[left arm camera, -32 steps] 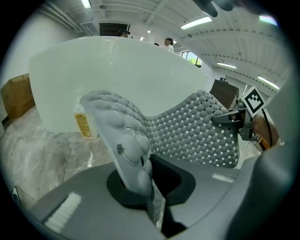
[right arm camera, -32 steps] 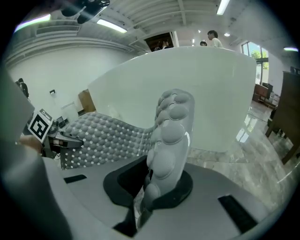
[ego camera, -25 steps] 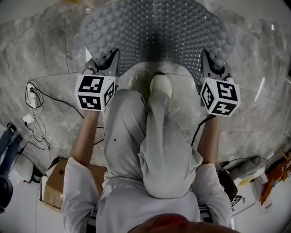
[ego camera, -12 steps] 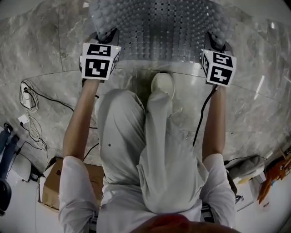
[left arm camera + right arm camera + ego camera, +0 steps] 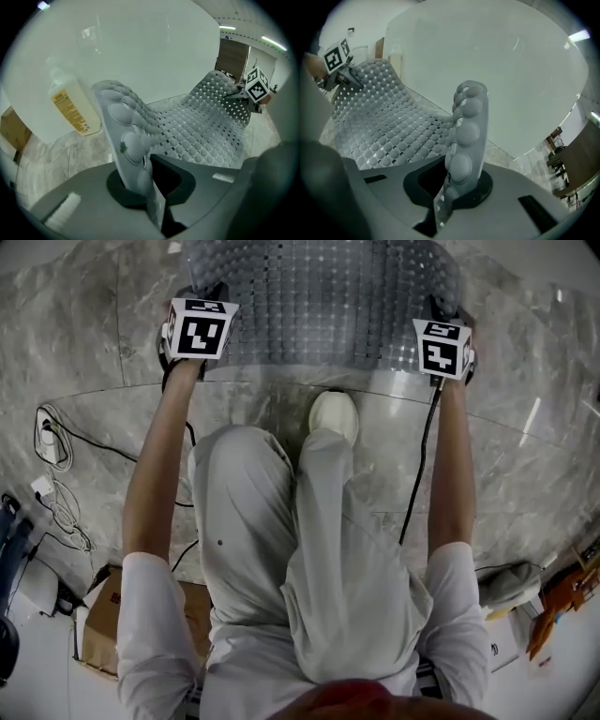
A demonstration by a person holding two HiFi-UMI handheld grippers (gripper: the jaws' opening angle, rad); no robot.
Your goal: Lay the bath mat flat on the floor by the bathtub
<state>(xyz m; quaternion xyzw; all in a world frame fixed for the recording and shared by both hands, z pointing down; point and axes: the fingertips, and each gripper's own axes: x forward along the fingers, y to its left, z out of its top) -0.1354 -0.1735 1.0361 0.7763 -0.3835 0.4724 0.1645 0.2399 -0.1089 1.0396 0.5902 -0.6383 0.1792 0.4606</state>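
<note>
At the far left, on the grey veined marble floor, a tangle of white cables and plugs is seen, with a brown cardboard box nearer the person; both are well apart from the work. In the left gripper view a clear plastic bottle of yellowish liquid with a printed label stands against the white bathtub wall, near the mat's left end.

The left gripper is closed on the left edge of the grey, rubbery, bubble-studded and perforated bath mat, whose rim stands upright between the pressed jaws. The mat is stretched across to the right gripper, whose jaws likewise pinch the opposite edge. Between them the mat sags in front of the tub, ahead of the person's pale shoe. Whether its middle touches the floor cannot be told.

Several failures are judged possible. Only a narrow strip is gripped on each side, so the slick rim could be pulled out of one grip if the mat is tensioned. If one side is let go first, the mat could be left skewed or with a folded corner. The bottle could be knocked over by the left end as it is lowered. The raised edges may also curl rather than lie flat.
</note>
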